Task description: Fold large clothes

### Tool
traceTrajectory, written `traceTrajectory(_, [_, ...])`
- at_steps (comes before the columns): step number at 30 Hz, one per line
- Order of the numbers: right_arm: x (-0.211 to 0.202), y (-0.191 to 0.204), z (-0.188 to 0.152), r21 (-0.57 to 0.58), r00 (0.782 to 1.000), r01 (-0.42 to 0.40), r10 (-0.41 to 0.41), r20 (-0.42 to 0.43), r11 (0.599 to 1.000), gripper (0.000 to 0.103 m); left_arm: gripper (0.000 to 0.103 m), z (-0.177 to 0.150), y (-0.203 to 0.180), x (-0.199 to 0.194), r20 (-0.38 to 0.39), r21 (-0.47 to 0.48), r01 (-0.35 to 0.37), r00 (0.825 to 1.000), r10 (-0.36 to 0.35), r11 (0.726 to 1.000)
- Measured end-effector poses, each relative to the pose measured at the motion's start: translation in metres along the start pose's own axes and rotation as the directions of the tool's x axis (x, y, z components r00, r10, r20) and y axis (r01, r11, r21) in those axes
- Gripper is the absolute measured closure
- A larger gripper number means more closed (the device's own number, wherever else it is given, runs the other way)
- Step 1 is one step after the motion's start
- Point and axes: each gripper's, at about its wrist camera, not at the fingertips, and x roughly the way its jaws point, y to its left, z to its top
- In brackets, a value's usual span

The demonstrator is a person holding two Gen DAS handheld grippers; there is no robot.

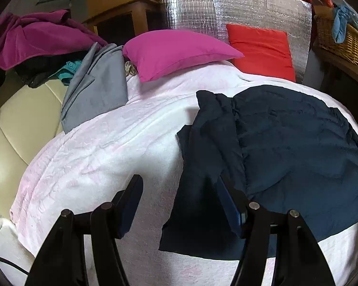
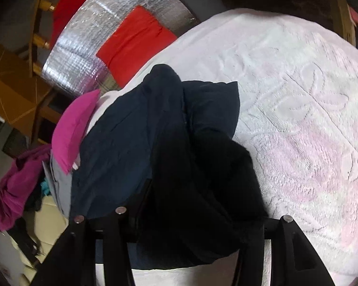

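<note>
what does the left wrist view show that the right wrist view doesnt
Only the left wrist view shows the wicker basket with a blue cloth on it, and the left gripper, open over the white bedspread.

Only the right wrist view shows the right gripper with dark fabric bunched between and over its fingers, and the bedspread's raised leaf pattern up close.

Both show the dark navy garment, the magenta pillow, the red cushion against the silver foil panel, the grey cloth and the purple garment.

A white-pink textured bedspread carries a dark navy garment, magenta pillow and grey cloth.
</note>
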Motion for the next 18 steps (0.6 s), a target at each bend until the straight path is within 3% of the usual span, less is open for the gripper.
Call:
traceTrajectory(9, [-0.01,-0.009,0.003,0.069,0.999,-0.042,0.043,-0.012,0.997,0.05,0.038,0.0,-0.001,0.0,0.002,0.024,-0.021,1.0,0.021,0.999])
traceTrajectory(18, [-0.025,-0.007,0.004,0.001,0.994,-0.093,0.093,-0.05,0.996,0.05,0.038,0.001,-0.001,0.001,-0.003,0.037,-0.031,1.0,0.031,0.999])
